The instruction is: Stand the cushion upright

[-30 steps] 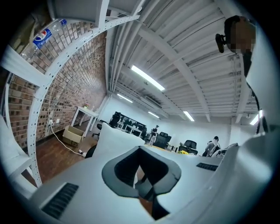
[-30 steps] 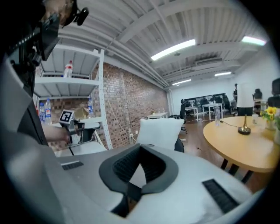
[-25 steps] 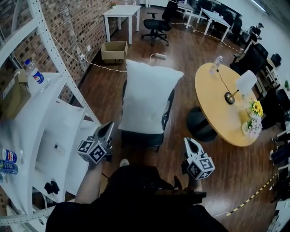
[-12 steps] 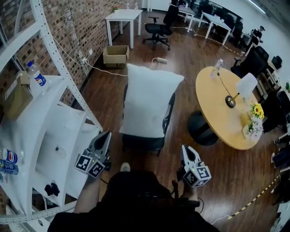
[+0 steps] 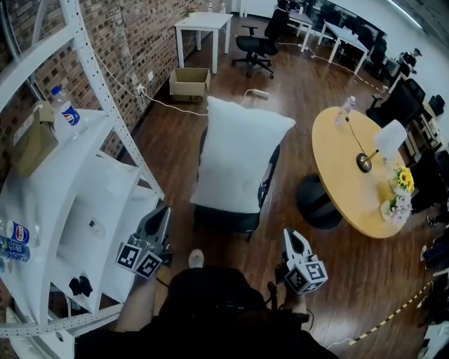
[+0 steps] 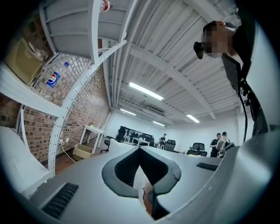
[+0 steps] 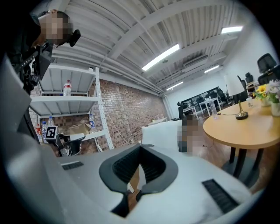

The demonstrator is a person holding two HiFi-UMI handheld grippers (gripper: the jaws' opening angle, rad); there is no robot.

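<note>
Head view: the cushion [image 5: 242,158] sits on the chair [image 5: 223,220], long axis running up the backrest. The left gripper [image 5: 163,210] and right gripper [image 5: 288,234] hover just short of the chair, one either side, fingers pressed together and empty, the left looking marginally nearer.

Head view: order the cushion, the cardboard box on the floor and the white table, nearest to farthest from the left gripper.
From the left gripper:
1. Cushion, just ahead, upright on the chair.
2. Cardboard box, farther back, left.
3. White table, beyond the box.
</note>
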